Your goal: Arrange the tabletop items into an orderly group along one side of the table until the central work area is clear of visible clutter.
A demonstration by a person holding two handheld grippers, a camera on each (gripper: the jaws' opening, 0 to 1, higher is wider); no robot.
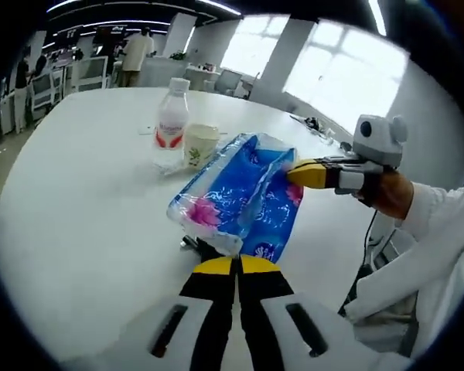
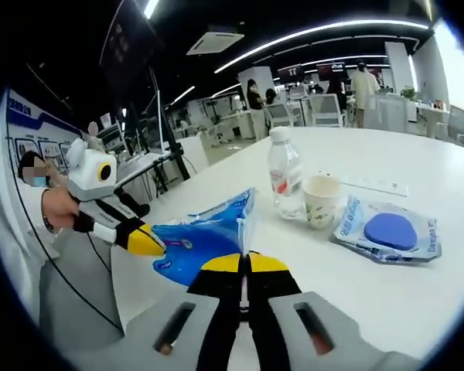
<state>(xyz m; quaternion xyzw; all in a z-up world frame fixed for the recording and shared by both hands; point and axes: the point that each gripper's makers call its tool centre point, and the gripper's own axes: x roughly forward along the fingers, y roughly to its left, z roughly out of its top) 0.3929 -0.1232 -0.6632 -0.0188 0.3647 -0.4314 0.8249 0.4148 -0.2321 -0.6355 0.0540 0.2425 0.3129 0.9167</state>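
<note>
Both grippers, the left gripper [image 1: 233, 265] and right gripper [image 2: 245, 263], have jaws clamped together on opposite ends of the blue crinkly plastic tissue pack [image 1: 240, 193], its long axis spanning between them, just beside the clear water bottle [image 1: 171, 124].

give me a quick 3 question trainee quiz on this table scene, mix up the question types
1. True or false: both tools, the left tool and the right tool, are shut on the blue plastic pack.
2. Multiple choice: what stands right beside the water bottle? A) a paper cup B) a stapler C) a laptop
3. Fill in: in the right gripper view, the flat packet with the blue oval lies on the white ____.

Key: 1 true; each pinches an opposite end of the pack. 2 A, the paper cup. 3 table.
</note>
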